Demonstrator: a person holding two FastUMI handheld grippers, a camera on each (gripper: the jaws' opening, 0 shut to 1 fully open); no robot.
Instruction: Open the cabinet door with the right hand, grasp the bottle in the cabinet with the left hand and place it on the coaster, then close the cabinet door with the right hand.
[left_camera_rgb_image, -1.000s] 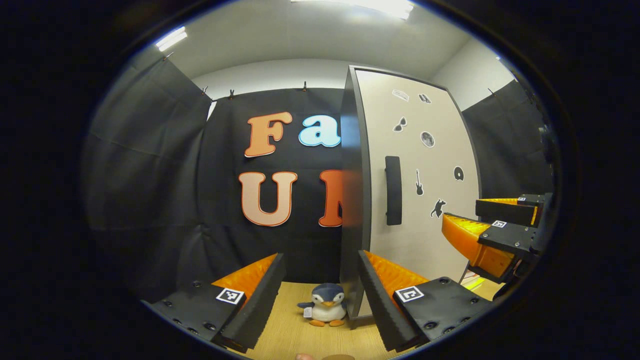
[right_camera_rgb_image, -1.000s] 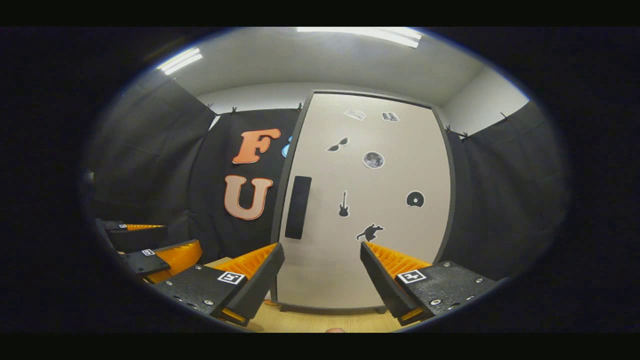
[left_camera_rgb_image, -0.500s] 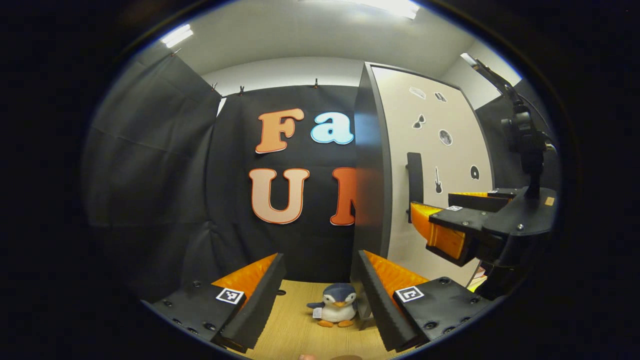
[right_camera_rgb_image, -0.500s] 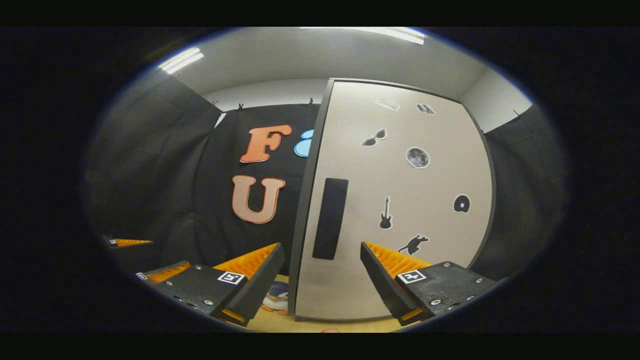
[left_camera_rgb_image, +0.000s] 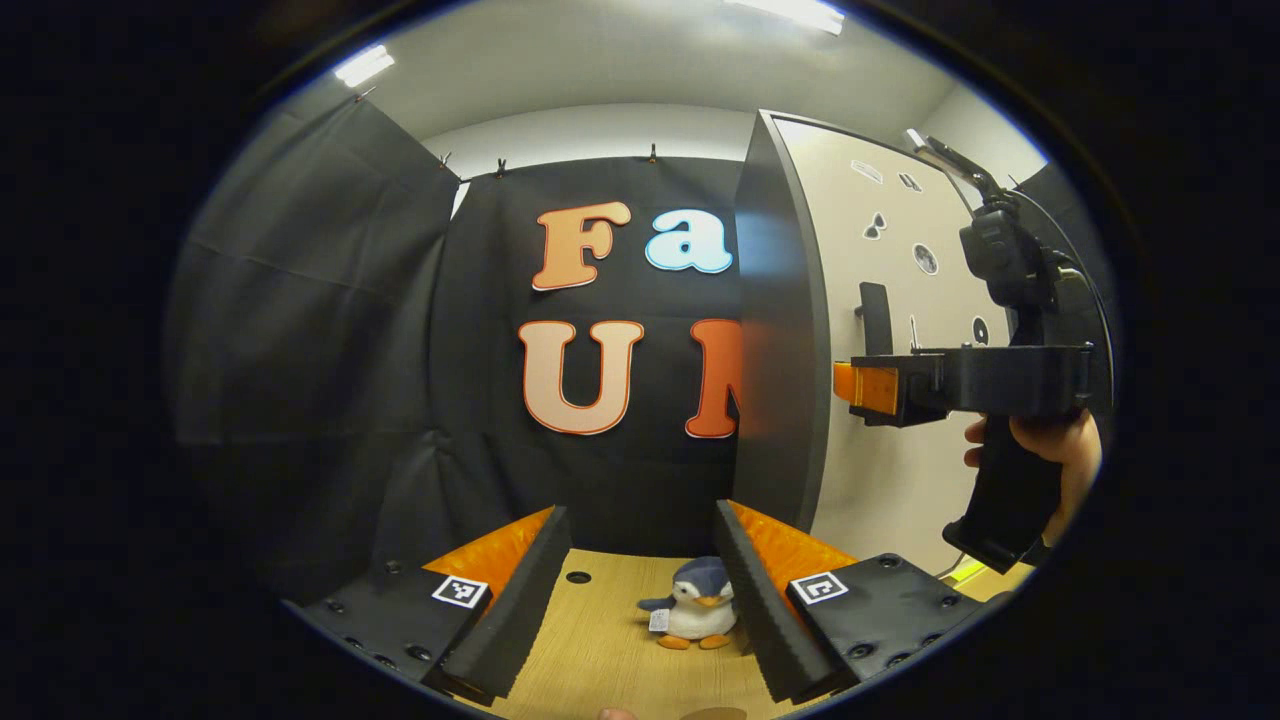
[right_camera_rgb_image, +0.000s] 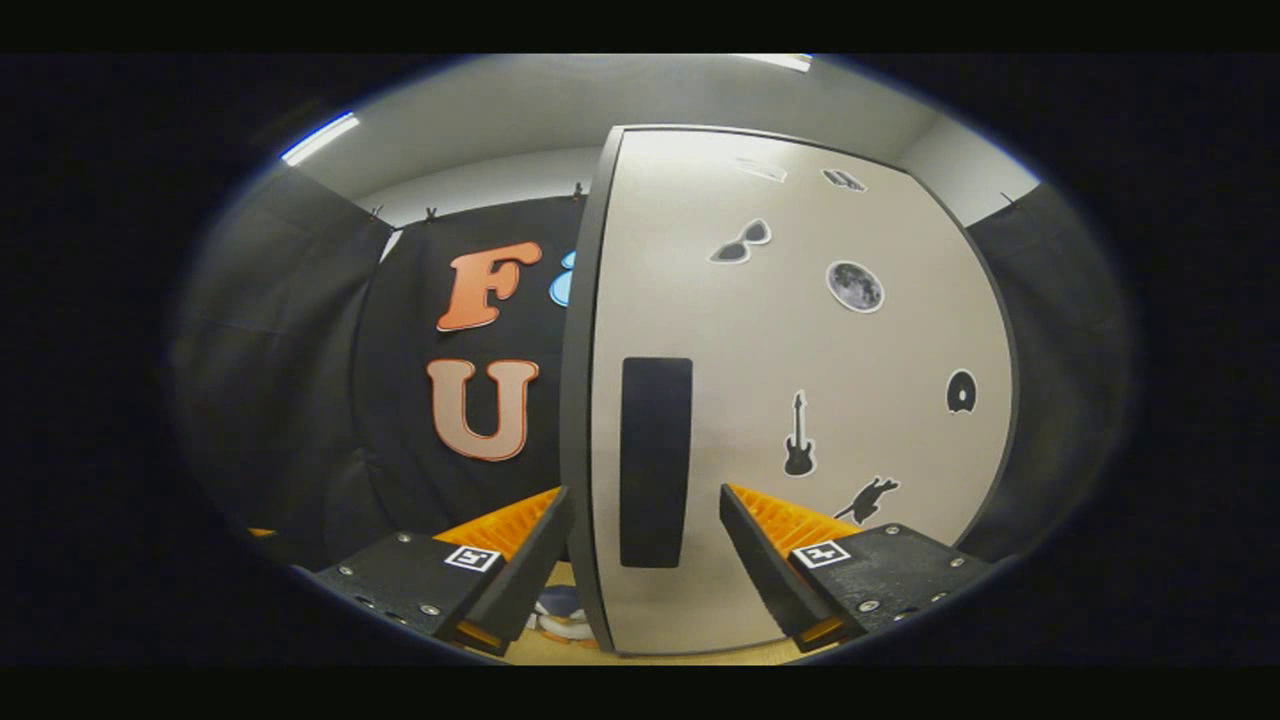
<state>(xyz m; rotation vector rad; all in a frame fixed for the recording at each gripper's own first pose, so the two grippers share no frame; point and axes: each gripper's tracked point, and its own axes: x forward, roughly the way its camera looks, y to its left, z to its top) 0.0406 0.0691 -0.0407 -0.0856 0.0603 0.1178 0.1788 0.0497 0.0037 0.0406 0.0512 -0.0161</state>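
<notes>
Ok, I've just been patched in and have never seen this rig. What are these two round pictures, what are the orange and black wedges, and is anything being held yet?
Each picture comes from a camera riding on a hand-held two-finger gripper, looking along its fingers. The wedges are those fingers: the left gripper hangs open over the light wooden tabletop, where a small plush penguin sits. The right gripper, open too, faces the tall beige cabinet door with black stickers, its fingers either side of the black vertical handle but not yet gripping. In the left gripper view a person's hand holds that right gripper. Nothing is held; the door is closed.
</notes>
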